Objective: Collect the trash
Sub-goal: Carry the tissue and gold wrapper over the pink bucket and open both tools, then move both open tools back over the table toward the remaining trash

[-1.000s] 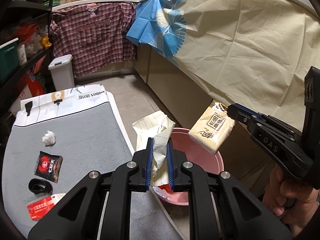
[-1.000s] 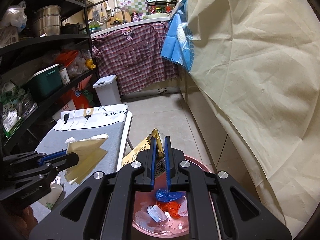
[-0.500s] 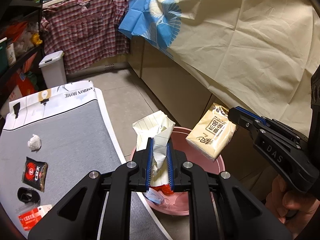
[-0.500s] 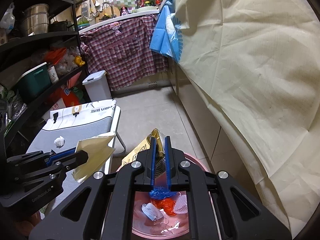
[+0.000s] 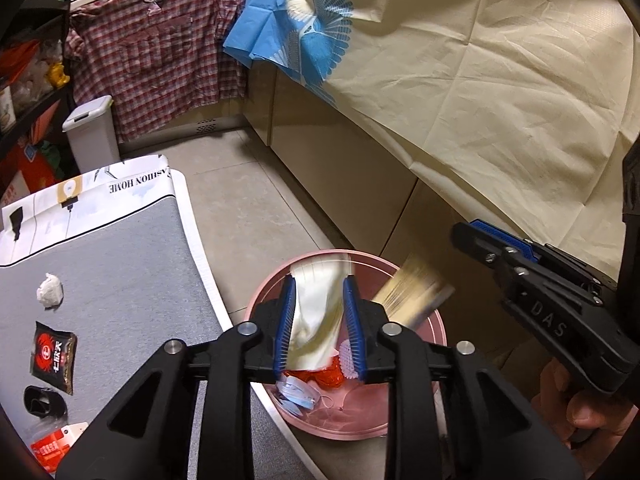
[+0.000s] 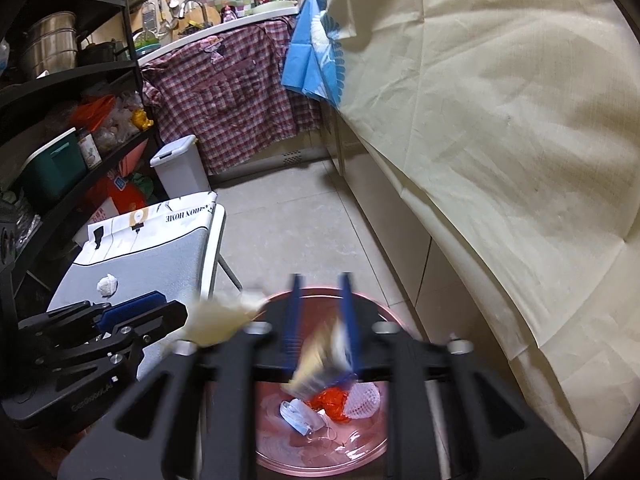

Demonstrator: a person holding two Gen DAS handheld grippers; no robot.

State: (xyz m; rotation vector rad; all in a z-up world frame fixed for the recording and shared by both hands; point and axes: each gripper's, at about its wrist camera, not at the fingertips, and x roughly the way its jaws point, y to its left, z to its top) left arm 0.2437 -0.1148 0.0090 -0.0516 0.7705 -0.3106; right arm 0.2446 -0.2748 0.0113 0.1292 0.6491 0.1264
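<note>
Both grippers hang over a pink basin (image 5: 438, 324) on the floor, also in the right wrist view (image 6: 376, 312). My left gripper (image 5: 319, 328) is open; a cream lined paper (image 5: 316, 320) falls, blurred, between its fingers. It also shows in the right wrist view (image 6: 218, 320). My right gripper (image 6: 320, 320) is open; a tan tissue pack (image 6: 320, 364) drops, blurred, from it, also seen in the left wrist view (image 5: 414, 294). The basin holds a face mask (image 6: 300, 416), red netting (image 6: 334, 404) and a white net (image 6: 362, 398).
A grey-topped table (image 5: 120, 280) at left carries a white wad (image 5: 50, 290), a black crab-print packet (image 5: 52, 356), a black piece (image 5: 42, 402) and a red packet (image 5: 50, 446). A cream sheet (image 5: 500, 100) drapes the counter at right. A white bin (image 5: 90, 128) stands behind.
Both grippers opened and moved over the basin. The lined paper and the tissue pack left the jaws and are falling toward the basin.
</note>
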